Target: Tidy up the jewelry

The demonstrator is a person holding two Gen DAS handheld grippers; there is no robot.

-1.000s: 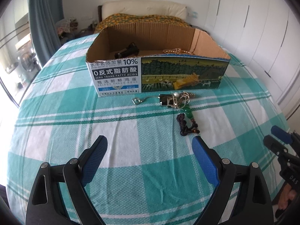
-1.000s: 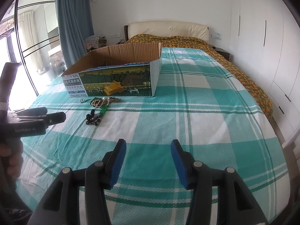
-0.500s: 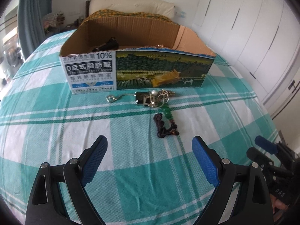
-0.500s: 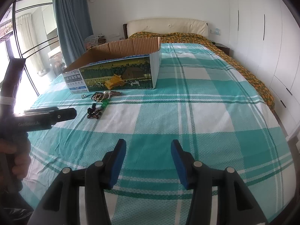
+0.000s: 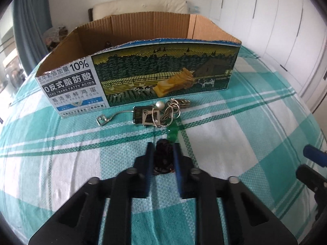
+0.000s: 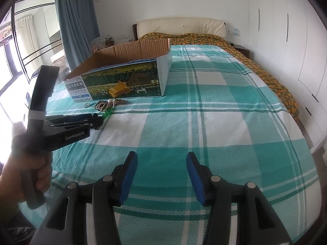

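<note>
Your left gripper [image 5: 162, 155] has just closed its jaws on the dark beaded bracelet [image 5: 163, 159] lying on the checked bedspread [image 5: 235, 130], just in front of the tangled jewelry pile [image 5: 161, 112] beside the cardboard box [image 5: 155, 71]. Your right gripper [image 6: 161, 173] hovers half open over the bedspread, holding nothing.

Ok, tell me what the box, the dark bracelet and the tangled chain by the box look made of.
Box: corrugated cardboard, brown fluted inside, glossy printed outside.
Dark bracelet, between the left tool's closed pads: likely matte dark wooden or seed beads, hard to tell.
Tangled chain: shiny silvery metal, probably, with a pearl-like bead.
</note>
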